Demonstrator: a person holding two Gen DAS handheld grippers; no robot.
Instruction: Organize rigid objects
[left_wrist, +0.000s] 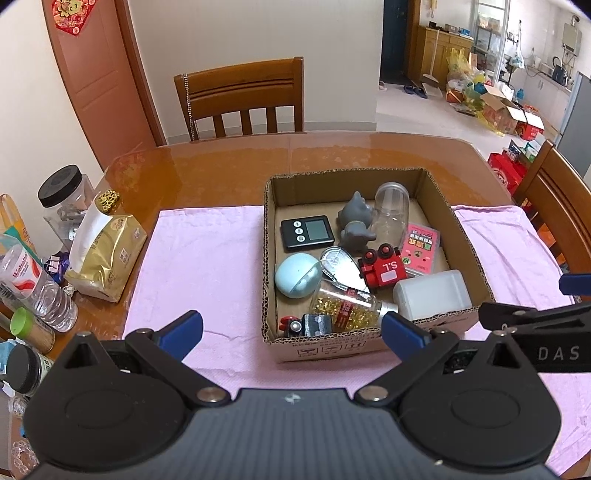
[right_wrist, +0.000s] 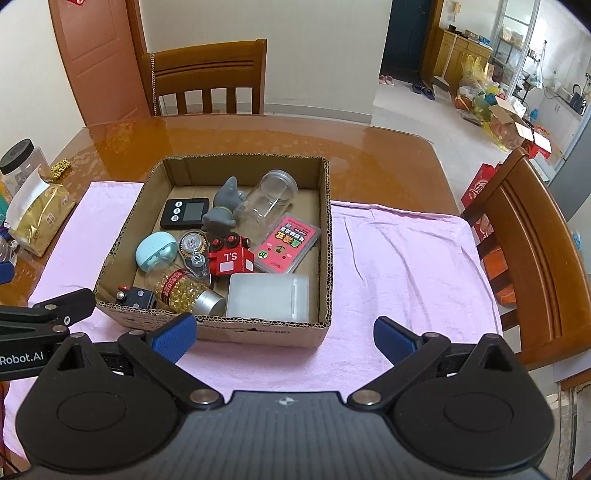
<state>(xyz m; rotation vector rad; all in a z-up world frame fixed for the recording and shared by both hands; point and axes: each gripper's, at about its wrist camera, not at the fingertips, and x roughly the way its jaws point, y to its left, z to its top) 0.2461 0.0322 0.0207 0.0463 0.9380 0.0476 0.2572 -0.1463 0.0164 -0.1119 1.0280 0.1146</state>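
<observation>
A cardboard box (left_wrist: 454, 218) (right_wrist: 327, 236) stands on a pink cloth (left_wrist: 199, 258) (right_wrist: 399, 258). Inside lie a black timer (left_wrist: 306, 232) (right_wrist: 184, 212), a grey toy animal (left_wrist: 356, 223) (right_wrist: 223, 210), a clear jar (left_wrist: 389, 212) (right_wrist: 271, 197), a pink card pack (left_wrist: 423, 249) (right_wrist: 286, 243), a red toy train (left_wrist: 382, 267) (right_wrist: 231, 258), a pale blue round case (left_wrist: 297, 275) (right_wrist: 155, 249), a bottle of golden capsules (left_wrist: 347, 308) (right_wrist: 181, 286) and a white plastic box (left_wrist: 432, 295) (right_wrist: 267, 297). My left gripper (left_wrist: 291, 334) is open before the box's near wall. My right gripper (right_wrist: 284, 338) is open over the cloth at the box's near right corner.
A gold tissue pack (left_wrist: 107, 258) (right_wrist: 40, 218), a black-lidded jar (left_wrist: 64, 199) (right_wrist: 20, 158), a water bottle (left_wrist: 33, 288) and small containers crowd the table's left edge. Wooden chairs stand behind (left_wrist: 243, 99) (right_wrist: 210, 79) and to the right (right_wrist: 528, 251).
</observation>
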